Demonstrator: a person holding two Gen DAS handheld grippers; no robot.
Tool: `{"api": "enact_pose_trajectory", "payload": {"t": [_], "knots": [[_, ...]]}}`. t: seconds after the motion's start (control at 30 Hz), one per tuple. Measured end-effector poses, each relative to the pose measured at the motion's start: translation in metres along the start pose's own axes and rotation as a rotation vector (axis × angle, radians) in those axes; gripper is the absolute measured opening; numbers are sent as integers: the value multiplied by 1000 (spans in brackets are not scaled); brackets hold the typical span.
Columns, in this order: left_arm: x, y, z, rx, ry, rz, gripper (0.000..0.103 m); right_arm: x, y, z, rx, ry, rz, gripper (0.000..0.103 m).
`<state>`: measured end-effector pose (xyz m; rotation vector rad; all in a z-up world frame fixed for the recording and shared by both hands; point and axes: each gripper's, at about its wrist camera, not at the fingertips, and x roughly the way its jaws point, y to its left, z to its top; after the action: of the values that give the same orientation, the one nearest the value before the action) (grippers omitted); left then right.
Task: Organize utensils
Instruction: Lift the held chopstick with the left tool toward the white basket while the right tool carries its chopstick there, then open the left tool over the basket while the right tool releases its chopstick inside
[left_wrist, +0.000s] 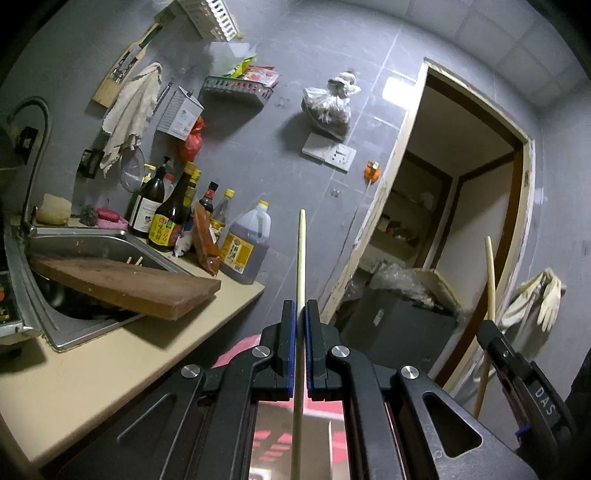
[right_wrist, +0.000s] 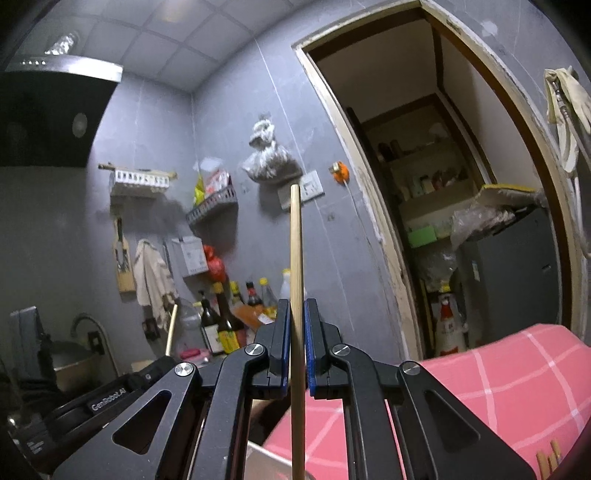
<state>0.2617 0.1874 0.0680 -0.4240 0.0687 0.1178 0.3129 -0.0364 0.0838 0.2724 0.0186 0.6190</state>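
Left gripper (left_wrist: 299, 314): jaws drawn together on a pale chopstick (left_wrist: 300, 258), which runs straight up between the blue pads and carries on down below them toward the camera.
Left chopstick tip: points up and ahead of the gripper, against the grey tiled wall (left_wrist: 314, 177).
Right gripper (right_wrist: 294, 314): clamped on a tan chopstick (right_wrist: 295, 258), held upright between its pads, the blunt upper end reaching up in front of the wall socket (right_wrist: 312, 186).
Each gripper seen from the other: in the left wrist view the right gripper shows at the far right edge with its chopstick rising from it; in the right wrist view the left gripper lies low to the left, its chopstick standing above it.
Left of the left gripper: a beige counter (left_wrist: 122, 354) with a steel sink (left_wrist: 74, 243), and a wooden cutting board (left_wrist: 136, 284) lying tilted across the sink's rim.
Ahead-left, past the board: a cluster of sauce bottles (left_wrist: 173, 221) and a large jug of dark liquid (left_wrist: 245, 247) against the wall.
Below the grippers: a pink checked cloth (right_wrist: 498, 387), to the lower right of the right gripper.
Lower right corner, right wrist view: a few more tan stick ends (right_wrist: 550, 458) at the cloth's edge; what they rest in cannot be made out.
Ahead-right: an open doorway (right_wrist: 443, 184) with shelves inside.
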Motion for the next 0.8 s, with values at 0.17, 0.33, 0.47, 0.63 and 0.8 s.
{"api": "enact_pose_trajectory", "payload": {"t": [0.17, 0.33, 0.47, 0.63, 0.8], "knots": [[-4, -8, -13, 64, 38, 13, 3, -3, 0, -9, -25, 85, -13, 6], [-7, -16, -23, 119, 83, 15, 3, -9, 4, -11, -43, 130, -6, 7], [-9, -19, -29, 138, 134, 4, 3, -13, 5, -14, -55, 168, -5, 7], [-15, -18, -32, 132, 175, -16, 4, -17, 6, -16, -63, 195, -6, 7], [-18, -19, -30, 123, 216, -31, 6, -20, 6, -17, -73, 221, -16, 20]]}}
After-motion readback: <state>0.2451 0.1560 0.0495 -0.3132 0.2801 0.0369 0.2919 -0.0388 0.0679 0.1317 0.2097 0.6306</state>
